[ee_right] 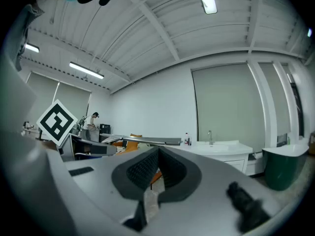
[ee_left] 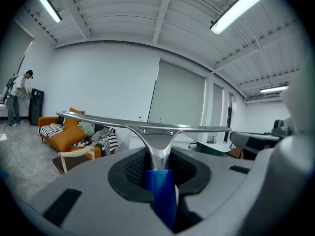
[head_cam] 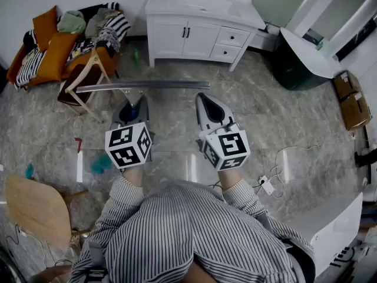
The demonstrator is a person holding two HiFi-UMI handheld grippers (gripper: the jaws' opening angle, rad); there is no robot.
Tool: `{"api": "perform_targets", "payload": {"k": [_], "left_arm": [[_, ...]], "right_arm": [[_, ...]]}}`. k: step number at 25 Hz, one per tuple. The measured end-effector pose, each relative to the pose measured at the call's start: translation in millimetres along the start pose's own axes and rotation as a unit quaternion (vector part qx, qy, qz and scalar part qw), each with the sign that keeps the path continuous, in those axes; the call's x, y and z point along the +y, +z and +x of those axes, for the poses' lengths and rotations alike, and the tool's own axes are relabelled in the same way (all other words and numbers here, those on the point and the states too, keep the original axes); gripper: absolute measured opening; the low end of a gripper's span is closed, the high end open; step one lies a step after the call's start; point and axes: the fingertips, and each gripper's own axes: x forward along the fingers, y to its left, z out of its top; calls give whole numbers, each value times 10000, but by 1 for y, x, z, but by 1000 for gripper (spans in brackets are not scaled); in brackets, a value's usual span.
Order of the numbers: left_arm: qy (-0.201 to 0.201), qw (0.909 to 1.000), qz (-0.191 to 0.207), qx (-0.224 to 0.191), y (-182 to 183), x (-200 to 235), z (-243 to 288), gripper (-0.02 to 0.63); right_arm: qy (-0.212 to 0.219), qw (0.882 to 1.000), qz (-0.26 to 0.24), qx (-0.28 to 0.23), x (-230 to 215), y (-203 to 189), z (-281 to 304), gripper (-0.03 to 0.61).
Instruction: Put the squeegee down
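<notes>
Left gripper (head_cam: 134, 105) clamped on the squeegee (head_cam: 143, 86) (blue handle, blade level) before the white vanity (head_cam: 171, 39); right gripper (head_cam: 207, 102) alongside, jaws together, empty.

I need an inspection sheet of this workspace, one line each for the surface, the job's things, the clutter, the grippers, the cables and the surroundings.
Surface: grey stone-look floor; no table below the grippers.
Job's things: squeegee, in the air, its metal bar level, its blue handle in the left gripper.
Clutter: teal thing, red thing, cardboard boxes, all on the floor.
Grippers: left gripper shut on the squeegee; right gripper shut, empty.
Cables: white power strip with its cable, on the floor.
Surroundings: white vanity cabinet, orange sofa heaped with clothes, wooden chair, dark green bin.
</notes>
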Motion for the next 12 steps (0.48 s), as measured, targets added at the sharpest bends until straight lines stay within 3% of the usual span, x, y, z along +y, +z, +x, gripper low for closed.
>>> {"api": "perform_targets", "payload": {"k": [4, 12], "left_arm": [[-74, 10000, 22, 30, -3, -7, 1, 97], [-124, 9999, 62, 87, -4, -14, 8, 97]], "right_arm": [[-41, 9998, 212, -20, -1, -7, 0, 14], [-128, 9998, 159, -47, -6, -7, 3, 14]]}}
